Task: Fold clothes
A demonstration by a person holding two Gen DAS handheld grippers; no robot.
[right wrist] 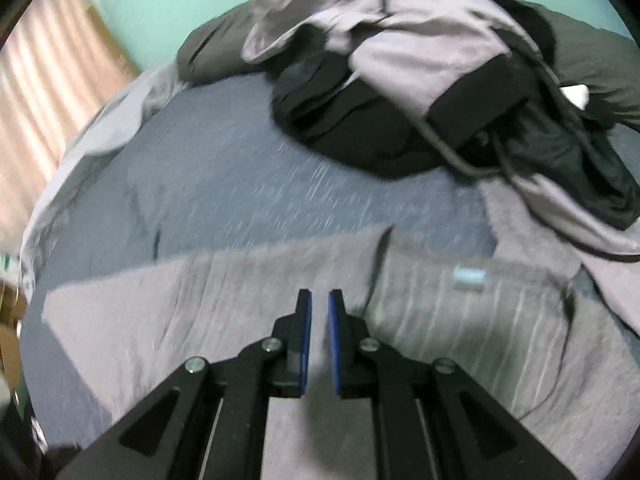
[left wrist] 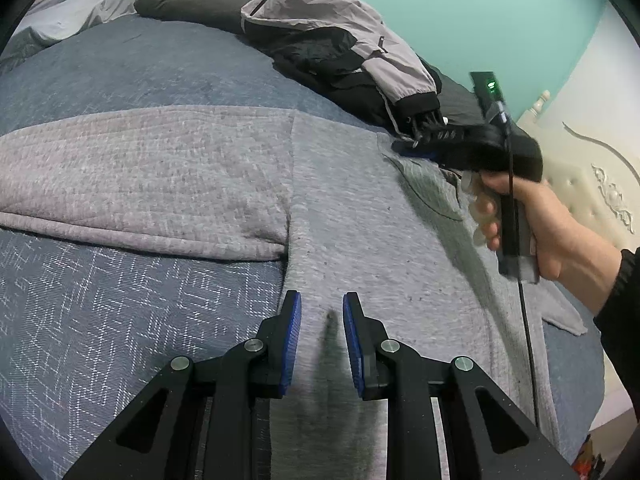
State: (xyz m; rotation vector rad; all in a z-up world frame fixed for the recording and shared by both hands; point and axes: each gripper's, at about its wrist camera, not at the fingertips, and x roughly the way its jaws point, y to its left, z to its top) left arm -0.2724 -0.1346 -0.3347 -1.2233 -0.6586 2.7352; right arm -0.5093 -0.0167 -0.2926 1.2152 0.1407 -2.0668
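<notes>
Left wrist view: left gripper (left wrist: 321,312) low centre, jaws narrowly apart, pinching ridge of grey sweater (left wrist: 360,216) spread on bed (left wrist: 100,300); sleeve folded across toward 9 o'clock. Right hand (left wrist: 532,216) at 3 o'clock. Jacket pile (left wrist: 340,36) at 12.

Right wrist view, blurred: right gripper (right wrist: 320,308) jaws nearly pressed together, nothing between, above sweater; pile at 1 o'clock.

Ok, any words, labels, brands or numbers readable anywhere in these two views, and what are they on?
None can be read.
Neck tag on the grey sweater: a pale patch, too blurred to show any print.
Green light on the right gripper: a glow only, no characters.
Jacket and bedspread: no print visible.
</notes>
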